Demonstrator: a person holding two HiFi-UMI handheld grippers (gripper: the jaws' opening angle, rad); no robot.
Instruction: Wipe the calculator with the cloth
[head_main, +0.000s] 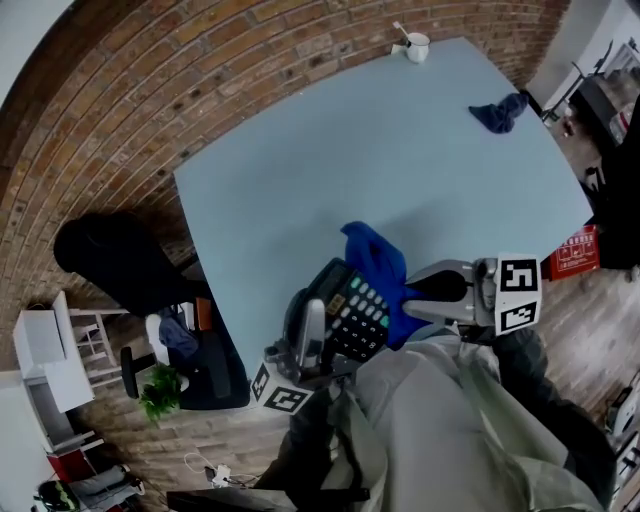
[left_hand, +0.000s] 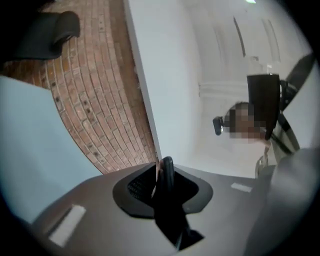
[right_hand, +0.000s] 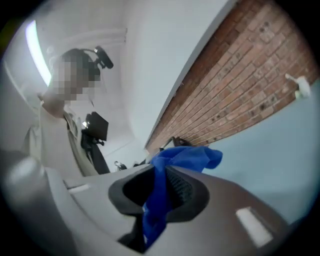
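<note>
Table (head_main: 400, 150), 6 o'clock edge: left hand-held gripper (head_main: 312, 325) clamped calculator (head_main: 357, 310), likely steadying it; right hand-held gripper (head_main: 412, 297) pinched cloth (head_main: 375, 257) for wiping.

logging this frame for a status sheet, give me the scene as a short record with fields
left gripper: shut on calculator, keys facing up
right gripper: shut on blue cloth
contact: blue cloth overlaps the calculator's right side in the head view
table: light blue, brick floor around it
also on table: dark blue cloth at far right, white mug at far edge
</note>
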